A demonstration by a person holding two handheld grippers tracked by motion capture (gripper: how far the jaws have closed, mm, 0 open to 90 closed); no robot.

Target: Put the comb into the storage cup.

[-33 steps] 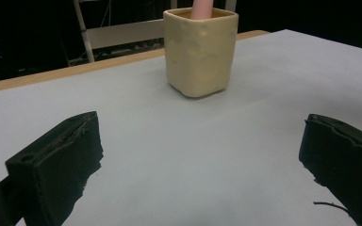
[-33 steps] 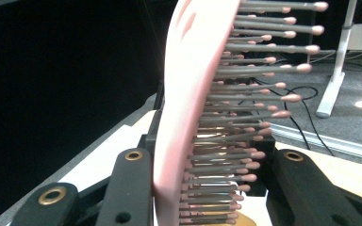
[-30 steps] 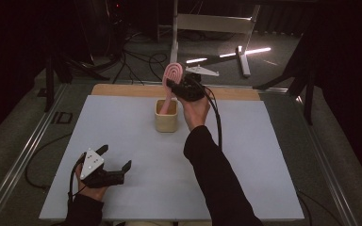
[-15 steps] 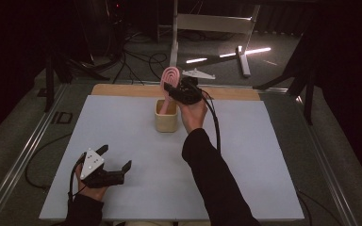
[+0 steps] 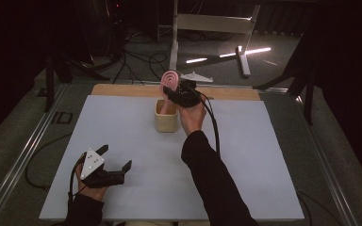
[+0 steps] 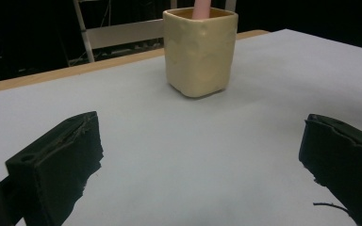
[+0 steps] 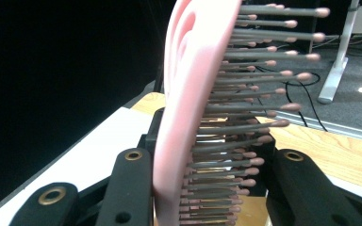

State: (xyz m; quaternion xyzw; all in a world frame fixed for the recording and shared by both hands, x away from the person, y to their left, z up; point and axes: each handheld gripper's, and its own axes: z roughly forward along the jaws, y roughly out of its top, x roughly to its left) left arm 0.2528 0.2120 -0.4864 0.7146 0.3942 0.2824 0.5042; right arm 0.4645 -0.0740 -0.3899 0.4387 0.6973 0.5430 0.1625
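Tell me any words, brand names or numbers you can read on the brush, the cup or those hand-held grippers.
There are none to read.
Pink hairbrush: no print on its back or bristles.
Cream cup: plain walls.
Right hand-held gripper and left hand-held gripper: bare black, no markings.

A: The pale grey rectangular tabletop [image 5: 264, 155] sat lit, its far wooden strip [image 5: 122, 90] showing.

B: Beyond lay a dark carpeted floor [image 5: 283, 66], black cables [image 5: 136, 63], and a white metal stand [image 5: 217, 23].
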